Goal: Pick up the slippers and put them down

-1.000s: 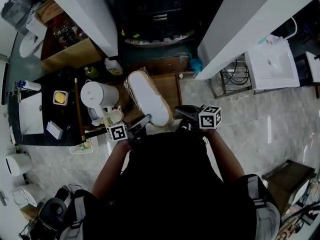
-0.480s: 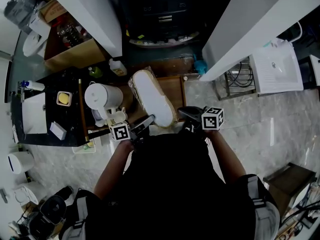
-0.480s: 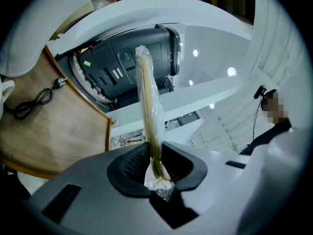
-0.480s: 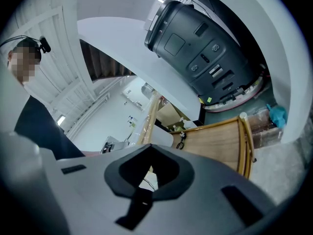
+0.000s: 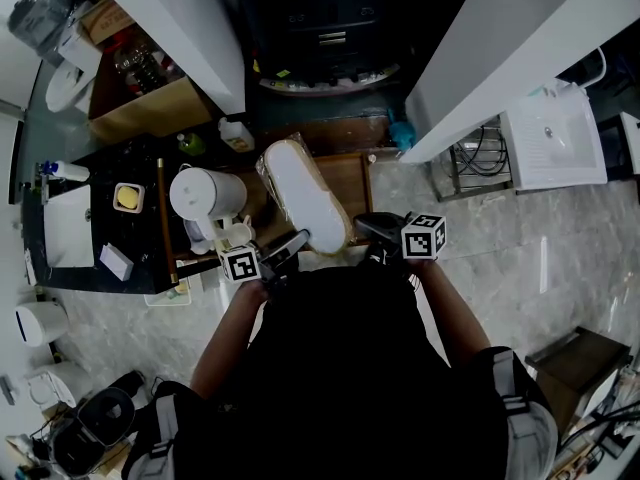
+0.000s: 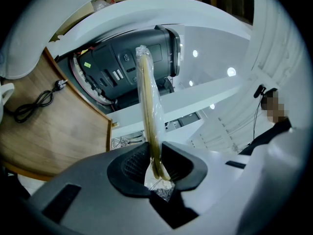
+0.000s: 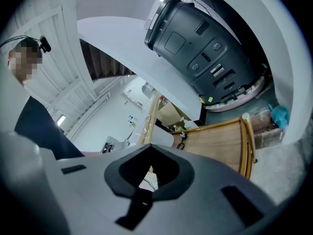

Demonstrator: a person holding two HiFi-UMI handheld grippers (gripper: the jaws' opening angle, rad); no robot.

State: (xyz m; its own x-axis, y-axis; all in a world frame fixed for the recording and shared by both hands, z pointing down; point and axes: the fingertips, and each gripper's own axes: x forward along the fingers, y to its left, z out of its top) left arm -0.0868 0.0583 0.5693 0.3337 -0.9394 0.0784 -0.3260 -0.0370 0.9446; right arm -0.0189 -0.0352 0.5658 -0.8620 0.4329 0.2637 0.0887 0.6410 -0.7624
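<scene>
In front of the person's chest, seen from the head view, 2 bare forearms reach forward, each ending at a marker cube that hides most of the hand behind it. The left gripper (image 5: pixel 292 242) points level and forward-right. The right gripper (image 5: pixel 362 225) points forward-left and slightly down.

The slippers (image 5: pixel 300 193), a white pair sealed in clear plastic, hang in the air between the 2 grippers above a wooden table (image 5: pixel 352 180). Their long axis runs away from the person, near end by the grippers and far end up and to the left in the head view. The broad white face is turned up to that camera; both gripper views show the pack edge-on as 1 thin tan strip.

In the left gripper view the jaws are clamped on the pack's near end, with crumpled plastic bunched behind the pads. In the right gripper view the jaws are drawn together on the pack's edge: the strip meets the tips and a sliver shows in the hollow behind them. That contact is small and partly masked by the jaw body.

A white kettle (image 5: pixel 200 194) stands left of the pack. The person's torso hides the floor directly below.
</scene>
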